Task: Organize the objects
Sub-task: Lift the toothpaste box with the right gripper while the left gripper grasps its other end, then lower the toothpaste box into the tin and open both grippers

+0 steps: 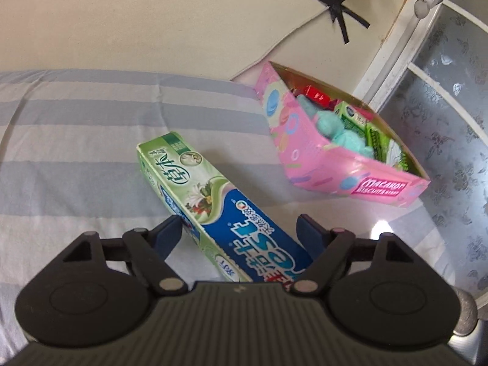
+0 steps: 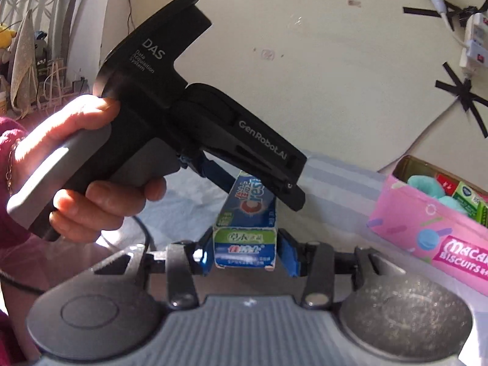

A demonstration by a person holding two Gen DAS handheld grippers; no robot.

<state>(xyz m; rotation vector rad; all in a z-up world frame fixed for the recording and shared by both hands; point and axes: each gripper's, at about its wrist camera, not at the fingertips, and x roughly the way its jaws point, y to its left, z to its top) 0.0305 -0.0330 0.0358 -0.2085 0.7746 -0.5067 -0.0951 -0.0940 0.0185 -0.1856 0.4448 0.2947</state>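
Observation:
A green and blue toothpaste box (image 1: 213, 201) lies slantwise over the striped bed sheet, and both grippers are at it. My left gripper (image 1: 239, 227) is open around the blue end, with room on the right side. My right gripper (image 2: 247, 256) is shut on the box's green end flap (image 2: 245, 245), a blue pad against each side. A hand (image 2: 91, 201) holds the left tool's black housing (image 2: 189, 113) above the box's far end. The open pink biscuit box (image 1: 305, 140) stands to the right, also seen as the pink biscuit box (image 2: 427, 231). It holds teal fluff, green packets and a red packet.
The bed sheet (image 1: 76, 140) is pale blue and grey striped and runs up to a cream wall. A cable fixed with black tape (image 1: 338, 6) and a power strip (image 2: 474, 52) hang on that wall. A white-framed frosted glass panel (image 1: 442, 106) stands right of the pink box.

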